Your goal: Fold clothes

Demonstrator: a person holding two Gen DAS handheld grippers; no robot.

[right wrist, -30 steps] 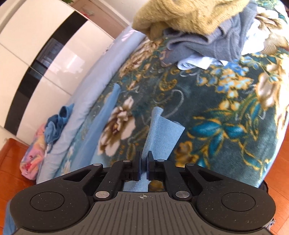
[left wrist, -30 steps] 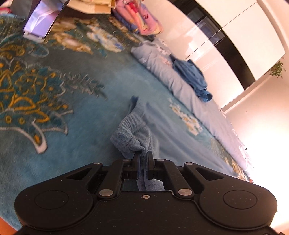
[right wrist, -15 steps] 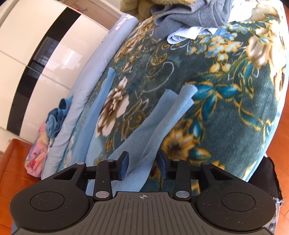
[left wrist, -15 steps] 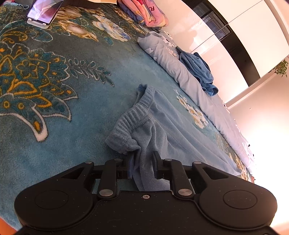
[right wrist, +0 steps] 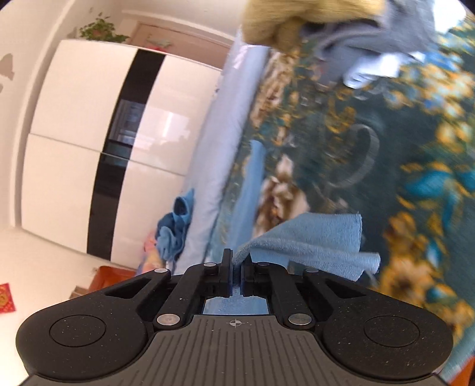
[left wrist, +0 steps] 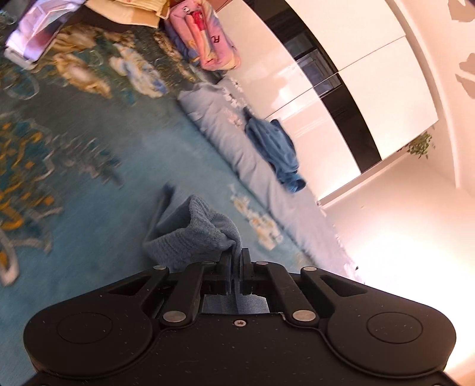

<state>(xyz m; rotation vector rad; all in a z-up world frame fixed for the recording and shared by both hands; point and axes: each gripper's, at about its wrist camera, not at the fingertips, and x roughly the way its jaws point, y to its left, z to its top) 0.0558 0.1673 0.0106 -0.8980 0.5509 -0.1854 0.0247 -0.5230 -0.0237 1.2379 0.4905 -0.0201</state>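
the teal floral plush blanket [left wrist: 89, 184] spreads under my light blue fleece garment [right wrist: 308, 240], which hangs bunched above it: my left gripper [left wrist: 236, 258] pinches its ribbed cuff [left wrist: 190, 237], my right gripper [right wrist: 236, 264] its thin hem. half a second ago both jaws stood apart with the cloth lying slack; now each bite looks shallow, so a quick lift could pull fabric free.

- Blanket [left wrist: 98, 184]: teal, gold and white flowers.
- Garment [left wrist: 190, 237]: light blue.
- Wardrobe [right wrist: 74, 142]: glossy white, black stripe.
- Grippers: black.
- Pile at the blanket's far edge: mustard [right wrist: 285, 17] and grey [right wrist: 394, 32].
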